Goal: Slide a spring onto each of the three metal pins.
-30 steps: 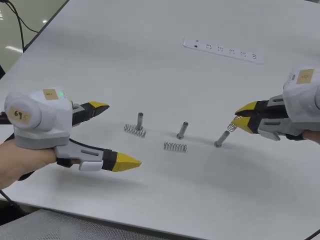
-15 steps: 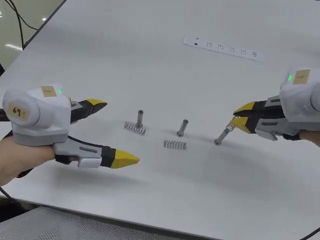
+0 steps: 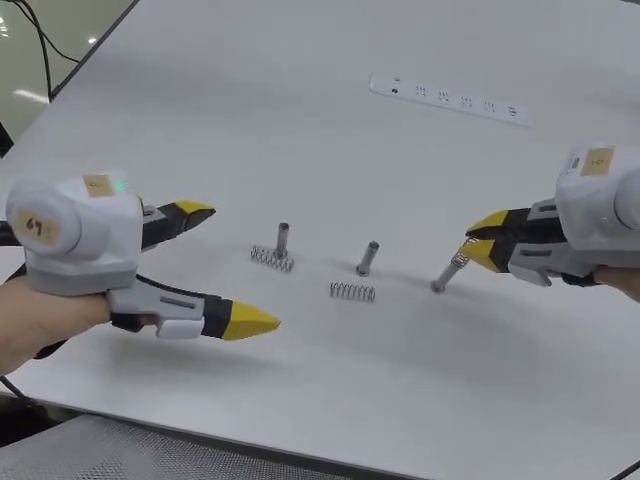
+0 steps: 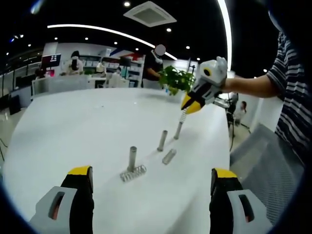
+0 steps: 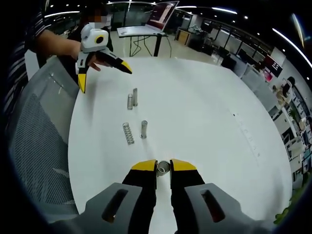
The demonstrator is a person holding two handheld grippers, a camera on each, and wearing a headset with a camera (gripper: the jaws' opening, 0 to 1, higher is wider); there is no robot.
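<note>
Right gripper (image 3: 468, 243) pinching a spring (image 3: 458, 262) atop the tilted right pin (image 3: 441, 279), left gripper (image 3: 245, 266) spread wide (holding nothing) over the white table (image 3: 300, 120), second spring (image 3: 271, 259) just beside left pin (image 3: 283, 238), third spring (image 3: 351, 292) near middle pin (image 3: 367, 258).

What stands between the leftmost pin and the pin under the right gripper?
The bare middle pin, with a loose spring lying just before it, in the head view.

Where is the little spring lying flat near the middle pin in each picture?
Head view: the loose coiled metal spring lies just below centre, nearer than the short grey middle metal pin.
Left gripper view: spring at centre, just right of that pin.
Right gripper view: spring left of centre, left of that pin.
Shared landmark: the middle pin beside it.
</note>
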